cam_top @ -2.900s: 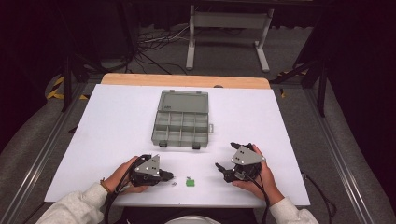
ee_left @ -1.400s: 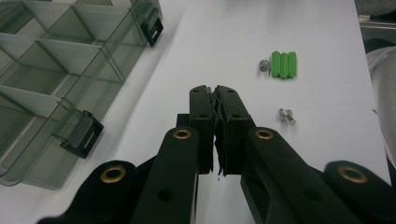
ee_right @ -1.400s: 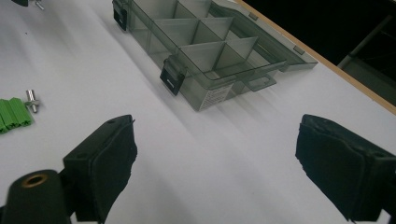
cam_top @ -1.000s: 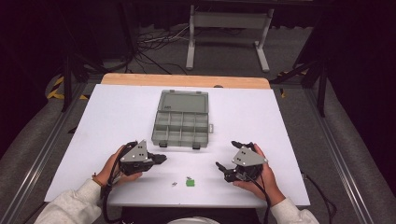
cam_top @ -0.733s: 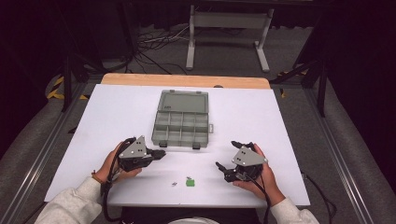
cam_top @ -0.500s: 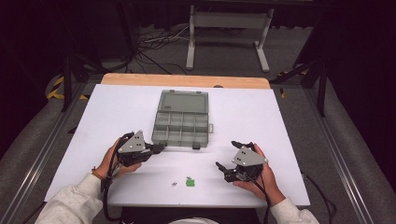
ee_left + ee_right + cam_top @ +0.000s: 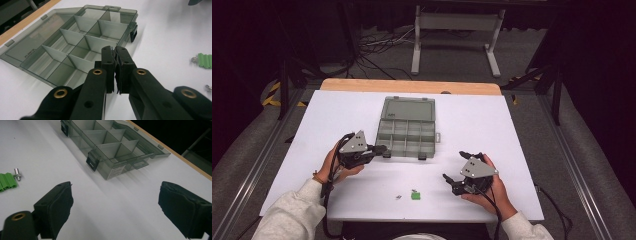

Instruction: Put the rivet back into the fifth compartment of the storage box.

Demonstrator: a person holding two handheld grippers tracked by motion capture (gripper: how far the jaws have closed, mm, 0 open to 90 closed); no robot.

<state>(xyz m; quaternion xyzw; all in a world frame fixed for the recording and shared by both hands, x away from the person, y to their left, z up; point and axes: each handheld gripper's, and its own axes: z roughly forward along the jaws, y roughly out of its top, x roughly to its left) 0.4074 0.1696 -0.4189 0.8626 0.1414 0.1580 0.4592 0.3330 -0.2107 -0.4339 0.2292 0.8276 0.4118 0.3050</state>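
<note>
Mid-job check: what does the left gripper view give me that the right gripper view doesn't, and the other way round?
Left gripper view: the left tool, jaws shut, pointing at the compartment box, plus a second small metal piece at the right edge. Right gripper view: the right tool, jaws wide open over the table, and the white label on the box's end wall. Shared: the open box, its visible compartments empty, the green part and the small screw beside it.
</note>
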